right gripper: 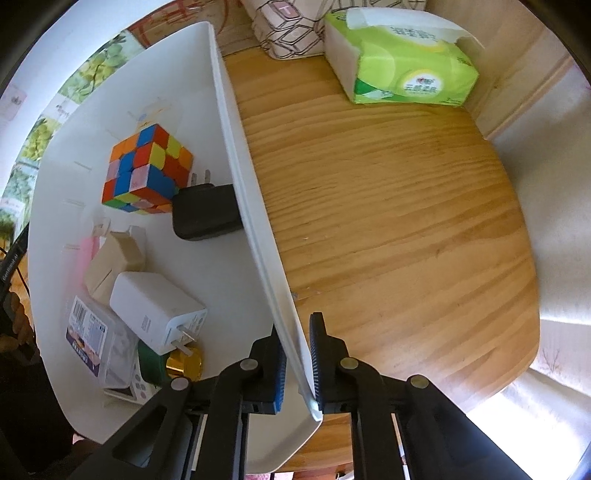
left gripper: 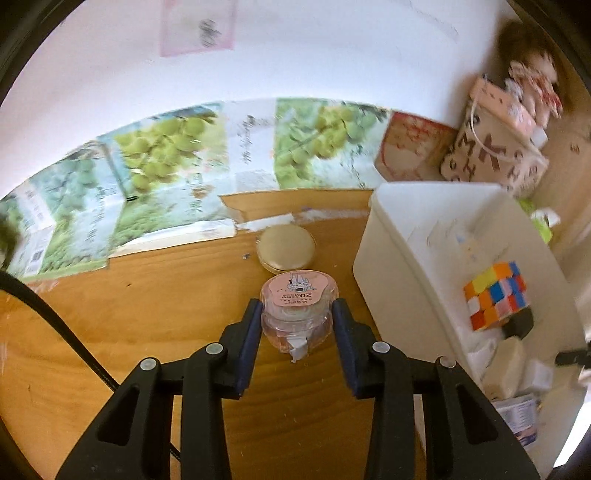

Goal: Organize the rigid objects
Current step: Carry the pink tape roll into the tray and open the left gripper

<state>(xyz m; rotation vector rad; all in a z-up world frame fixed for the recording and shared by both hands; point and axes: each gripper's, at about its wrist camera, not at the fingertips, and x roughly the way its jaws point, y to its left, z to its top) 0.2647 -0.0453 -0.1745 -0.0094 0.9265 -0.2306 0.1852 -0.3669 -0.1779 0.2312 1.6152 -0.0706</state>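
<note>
A pink, clear-bodied correction tape [left gripper: 299, 295] sits between the blue pads of my left gripper [left gripper: 297, 306], which is shut on it above the wooden table [left gripper: 147, 314]. Just beyond it a round gold compact [left gripper: 286, 248] lies on the table. To the right stands a white bin [left gripper: 406, 236] holding a colour cube [left gripper: 495, 301]. My right gripper [right gripper: 297, 328] points down and is shut on the bin's thin right wall [right gripper: 236, 140]. Inside the bin are the cube [right gripper: 147, 170], a black charger [right gripper: 203, 214], a white charger [right gripper: 155, 306] and several small boxes.
A green tissue pack [right gripper: 402, 62] and a patterned bag [right gripper: 288, 33] stand at the table's far side. Grape-printed cartons [left gripper: 166, 155] line the wall behind the table. A black cable [left gripper: 66, 332] crosses the left. The table's rounded edge [right gripper: 532, 295] is on the right.
</note>
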